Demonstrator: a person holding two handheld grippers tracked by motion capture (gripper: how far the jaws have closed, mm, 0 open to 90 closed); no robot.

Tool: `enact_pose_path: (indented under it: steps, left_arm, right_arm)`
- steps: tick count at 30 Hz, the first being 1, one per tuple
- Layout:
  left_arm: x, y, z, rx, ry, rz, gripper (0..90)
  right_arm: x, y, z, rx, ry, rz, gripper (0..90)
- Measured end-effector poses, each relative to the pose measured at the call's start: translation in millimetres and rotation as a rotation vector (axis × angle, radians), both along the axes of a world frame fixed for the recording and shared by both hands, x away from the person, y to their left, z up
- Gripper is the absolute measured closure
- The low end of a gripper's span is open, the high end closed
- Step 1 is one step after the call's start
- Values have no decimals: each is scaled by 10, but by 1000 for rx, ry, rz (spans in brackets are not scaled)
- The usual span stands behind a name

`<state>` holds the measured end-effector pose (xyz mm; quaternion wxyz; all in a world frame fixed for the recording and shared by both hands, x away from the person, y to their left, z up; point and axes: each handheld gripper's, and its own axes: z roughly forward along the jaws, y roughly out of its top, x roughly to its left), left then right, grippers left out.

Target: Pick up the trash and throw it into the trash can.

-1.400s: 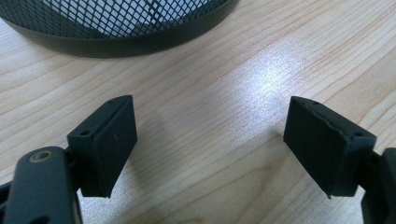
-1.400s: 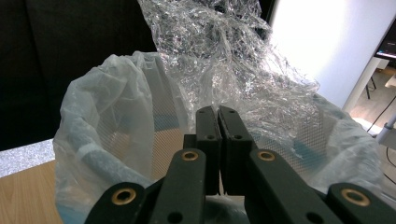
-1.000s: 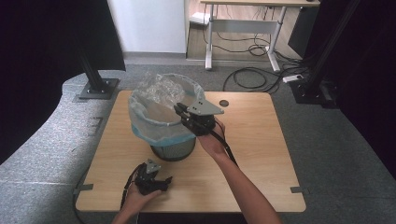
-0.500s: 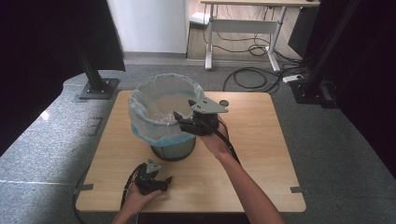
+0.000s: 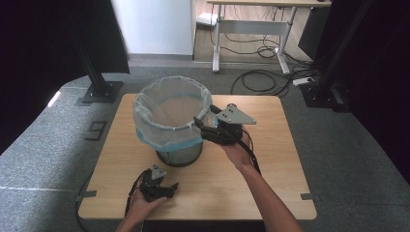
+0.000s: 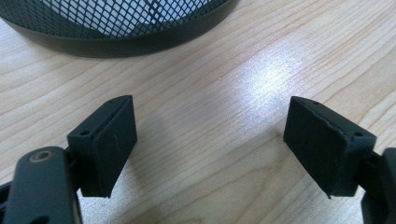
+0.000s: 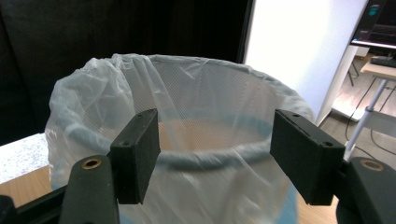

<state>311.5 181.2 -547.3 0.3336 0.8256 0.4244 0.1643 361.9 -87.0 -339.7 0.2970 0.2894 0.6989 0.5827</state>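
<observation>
Standing on the wooden desk [image 5: 270, 169], left of centre, a black mesh bin [image 5: 180, 155] carries a clear bag [image 5: 164, 128] whose edge is folded down over the rim, with a pale blue band showing along the fold. The right gripper [image 5: 205, 118] is held at rim height on the bin's right side, its jaws apart and pointing toward the bin; the right gripper view looks across the open mouth, with the bag's [image 7: 205, 186] rim lying just beyond the two jaws and no plastic between them. The right hand [image 5: 237, 152] grips it from below. The left gripper [image 5: 171, 187] rests low over the desk's near edge in the left hand [image 5: 142, 205], in front of the bin. Its jaws are wide apart over bare wood [image 6: 210, 135], and the bin's [image 6: 121, 28] mesh base lies a little ahead of them.
</observation>
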Motion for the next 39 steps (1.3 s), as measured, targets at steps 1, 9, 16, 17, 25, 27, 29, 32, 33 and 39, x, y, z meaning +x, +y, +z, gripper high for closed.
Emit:
enact_pose_path:
  steps: [1,9,16,17,25,27,29,32,33,39]
  left_arm:
    - [0,1,0,2,-1,0,172]
    - [0,0,1,1,-1,0,172]
    - [0,1,1,1,-1,0,172]
    - [0,0,1,1,-1,0,171]
    - [-1,0,0,-1,0,0,171]
    - [0,0,0,-1,0,0,172]
    - [0,0,0,1,-2,0,171]
    - [0,-1,-2,-1,-2,1,171]
    - [0,-1,-2,0,-2,1,171]
    - [0,-1,-2,-1,-2,1,172]
  right_arm:
    - [-13,-32,-8,2,-2,-5,317]
    - [-102,-437,-277,-11,7,-70,313]
    - [-127,-796,-597,-38,67,-141,313]
    - [-132,-843,-645,-43,79,-149,313]
    - [-149,-1060,-912,-78,136,-193,312]
    - [-154,-1091,-997,-94,152,-198,312]
    - [-151,-1123,-1094,-106,178,-200,311]
    - [-140,-1170,-1214,-99,223,-208,311]
    - [-136,-1183,-1237,-94,234,-211,311]
    - [-112,-1214,-1283,-84,246,-227,306]
